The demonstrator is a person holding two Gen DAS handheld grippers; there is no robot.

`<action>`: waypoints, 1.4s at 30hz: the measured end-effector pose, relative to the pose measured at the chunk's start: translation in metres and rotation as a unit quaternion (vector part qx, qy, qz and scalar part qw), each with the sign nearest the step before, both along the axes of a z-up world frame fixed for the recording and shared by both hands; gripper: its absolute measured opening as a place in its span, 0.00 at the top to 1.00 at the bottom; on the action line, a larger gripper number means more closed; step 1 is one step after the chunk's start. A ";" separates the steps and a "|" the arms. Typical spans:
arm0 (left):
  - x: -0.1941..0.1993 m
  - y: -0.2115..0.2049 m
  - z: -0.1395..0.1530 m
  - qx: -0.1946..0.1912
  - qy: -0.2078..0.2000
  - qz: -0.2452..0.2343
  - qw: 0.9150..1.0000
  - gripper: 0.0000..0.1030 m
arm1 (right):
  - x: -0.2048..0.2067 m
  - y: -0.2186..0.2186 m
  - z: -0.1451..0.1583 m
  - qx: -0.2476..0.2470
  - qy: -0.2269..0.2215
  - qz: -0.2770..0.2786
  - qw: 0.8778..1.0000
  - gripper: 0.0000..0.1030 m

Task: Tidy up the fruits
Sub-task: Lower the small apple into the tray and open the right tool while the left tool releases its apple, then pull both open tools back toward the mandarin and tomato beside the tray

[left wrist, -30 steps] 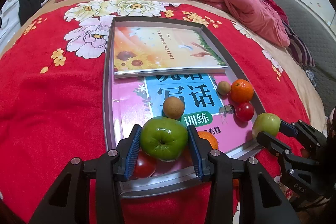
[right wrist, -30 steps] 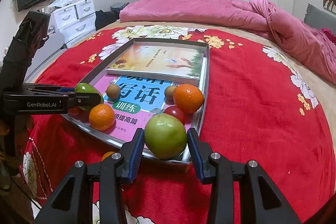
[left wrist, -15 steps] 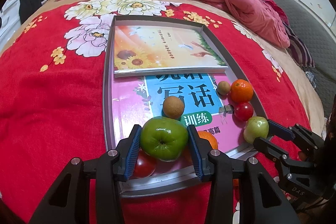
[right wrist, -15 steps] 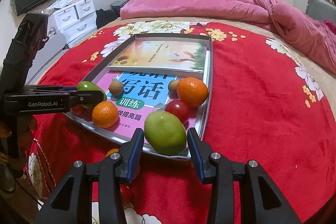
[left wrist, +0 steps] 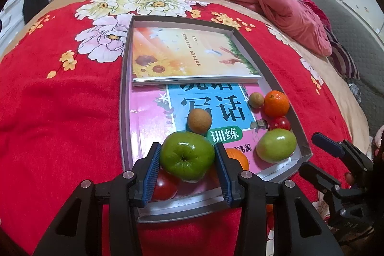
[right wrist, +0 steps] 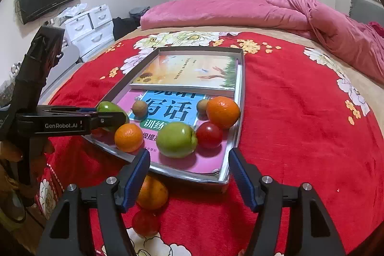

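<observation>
**Two green apples, one clamped and one set free**

Two claws of mine work over the grey tray (right wrist: 241, 97) on the red flowered bedspread (right wrist: 300, 116). Starting at the left, my left claw (left wrist: 187, 160) has its blue pads pressed on both sides of a dark green apple (left wrist: 187, 155), held above the tray's near left corner; a red tomato (left wrist: 165, 186) lies beneath it, partly hidden by the finger. Just past the apple, on the pink workbook (left wrist: 148, 119) that lines the tray floor, sit a brown kiwi-like fruit (left wrist: 199, 120) and an orange (left wrist: 236, 157) half hidden behind my right finger of that claw. Further back a sunflower-cover book (left wrist: 189, 54) lies across the tray's far half.

Moving right, a lighter green apple (right wrist: 176, 139) rests on the workbook in the near right part of the tray, touching a red tomato (right wrist: 208, 134). Behind those are a large orange (right wrist: 223, 112) and a second small brown fruit (right wrist: 202, 106), close together against the right wall.

My right claw (right wrist: 189, 172) has just been opening: its pads stand wide apart at the tray's near edge, clear of the light apple, gripping nothing. Below that claw, off the tray on the bedspread, lie another orange (right wrist: 152, 193) and a red fruit (right wrist: 146, 222).
</observation>
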State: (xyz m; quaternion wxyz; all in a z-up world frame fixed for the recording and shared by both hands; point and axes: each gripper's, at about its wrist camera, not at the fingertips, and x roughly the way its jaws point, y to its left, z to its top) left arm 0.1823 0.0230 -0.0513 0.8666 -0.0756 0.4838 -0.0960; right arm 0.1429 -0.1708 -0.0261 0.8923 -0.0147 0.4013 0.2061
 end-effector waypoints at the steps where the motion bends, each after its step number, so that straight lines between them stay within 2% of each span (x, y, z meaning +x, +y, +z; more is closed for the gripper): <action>1: 0.000 0.001 0.000 0.000 0.001 0.001 1.000 0.55 | 0.000 -0.001 0.001 0.003 -0.001 -0.002 1.000 0.34; 4: 0.000 0.002 0.000 0.001 0.001 0.003 1.000 0.54 | -0.001 -0.003 0.003 0.008 -0.002 -0.007 1.000 0.30; 7: -0.001 0.003 0.002 -0.001 0.000 0.005 1.000 0.47 | -0.001 -0.005 0.004 0.011 -0.005 -0.009 1.000 0.28; 12: -0.002 0.003 0.006 -0.002 -0.004 0.004 1.000 0.45 | -0.002 -0.006 0.006 0.014 -0.009 -0.011 1.000 0.25; 22: -0.011 0.007 0.026 -0.021 -0.024 0.007 0.999 0.33 | -0.005 -0.006 0.010 0.021 -0.016 -0.011 1.000 0.19; 42: -0.028 0.003 0.050 -0.026 -0.049 -0.001 0.998 0.30 | -0.019 -0.008 0.020 0.031 -0.020 -0.010 0.999 0.15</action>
